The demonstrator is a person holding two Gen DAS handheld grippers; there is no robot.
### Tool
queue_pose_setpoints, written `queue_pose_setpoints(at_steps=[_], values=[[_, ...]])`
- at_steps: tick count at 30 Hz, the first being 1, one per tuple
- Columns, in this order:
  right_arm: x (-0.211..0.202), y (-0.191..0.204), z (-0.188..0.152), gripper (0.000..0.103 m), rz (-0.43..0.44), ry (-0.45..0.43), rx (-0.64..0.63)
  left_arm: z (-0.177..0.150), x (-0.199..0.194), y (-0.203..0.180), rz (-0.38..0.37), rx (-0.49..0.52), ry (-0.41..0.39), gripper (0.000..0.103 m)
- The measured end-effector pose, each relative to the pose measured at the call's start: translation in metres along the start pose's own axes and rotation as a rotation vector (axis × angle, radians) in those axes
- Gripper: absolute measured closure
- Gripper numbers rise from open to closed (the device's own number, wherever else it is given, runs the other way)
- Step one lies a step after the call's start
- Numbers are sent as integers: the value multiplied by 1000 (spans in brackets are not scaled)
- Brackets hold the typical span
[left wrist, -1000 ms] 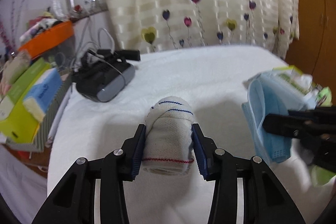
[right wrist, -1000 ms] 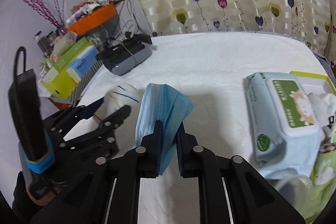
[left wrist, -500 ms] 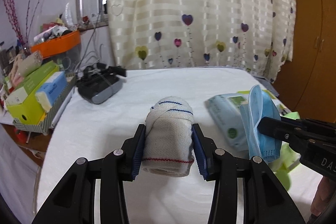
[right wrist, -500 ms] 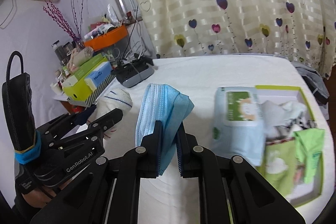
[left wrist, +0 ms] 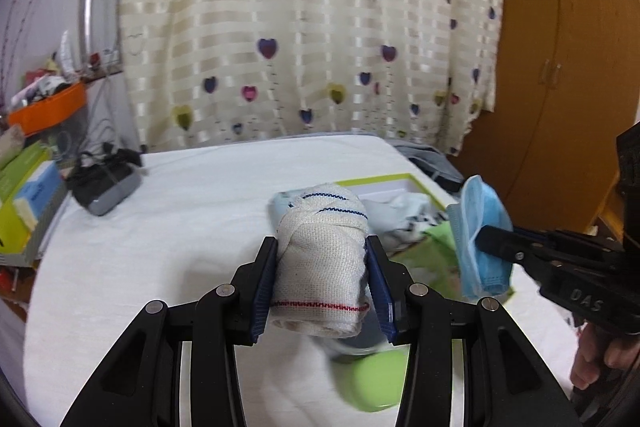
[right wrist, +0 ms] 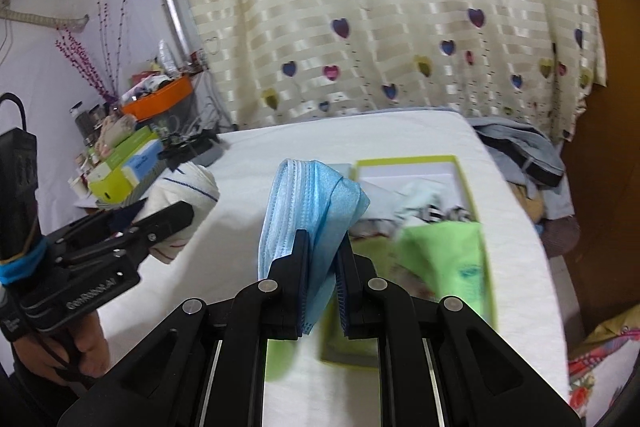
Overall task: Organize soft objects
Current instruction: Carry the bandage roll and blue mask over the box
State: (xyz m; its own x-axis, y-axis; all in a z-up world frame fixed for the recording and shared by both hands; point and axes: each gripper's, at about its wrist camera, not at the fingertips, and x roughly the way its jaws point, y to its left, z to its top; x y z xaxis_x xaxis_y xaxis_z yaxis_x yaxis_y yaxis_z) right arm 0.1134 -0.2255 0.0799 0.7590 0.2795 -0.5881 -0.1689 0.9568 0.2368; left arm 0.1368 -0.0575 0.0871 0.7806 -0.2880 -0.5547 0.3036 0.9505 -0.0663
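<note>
We hold a rolled white cloth clenched in our left gripper and a folded blue face mask in our right gripper, both above the green-rimmed box, which already contains several soft items; these two are not yet placed.

Left gripper clamped, right gripper pinched, side by side

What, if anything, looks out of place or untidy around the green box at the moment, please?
The green box looks overfilled: crumpled cloths and a green packet are heaped in it unsorted. Beyond the bed's edge, dark clothing lies in a loose pile.
</note>
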Motion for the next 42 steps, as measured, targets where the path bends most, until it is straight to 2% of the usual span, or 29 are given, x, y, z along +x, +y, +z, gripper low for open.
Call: queue_pose_setpoints(at_steps=[9,17,27,37,42], values=[[3,-50,-21,90,-15,58,16,-10,12,-54,-86,8,42,61],[28,-79,-37,90,-22,135,9,-27,41,-91,-130,5,128,61],[49,-102,-45,90,-37,197,9,-43,81,-113,-159,9,235,61],[70,-115,-31,89,-35,198,23,-34,108,-115,-123,-6,228,61],[62,-114,-33,78,-40,190,12,-35,97,-127,-118,72,189,61]])
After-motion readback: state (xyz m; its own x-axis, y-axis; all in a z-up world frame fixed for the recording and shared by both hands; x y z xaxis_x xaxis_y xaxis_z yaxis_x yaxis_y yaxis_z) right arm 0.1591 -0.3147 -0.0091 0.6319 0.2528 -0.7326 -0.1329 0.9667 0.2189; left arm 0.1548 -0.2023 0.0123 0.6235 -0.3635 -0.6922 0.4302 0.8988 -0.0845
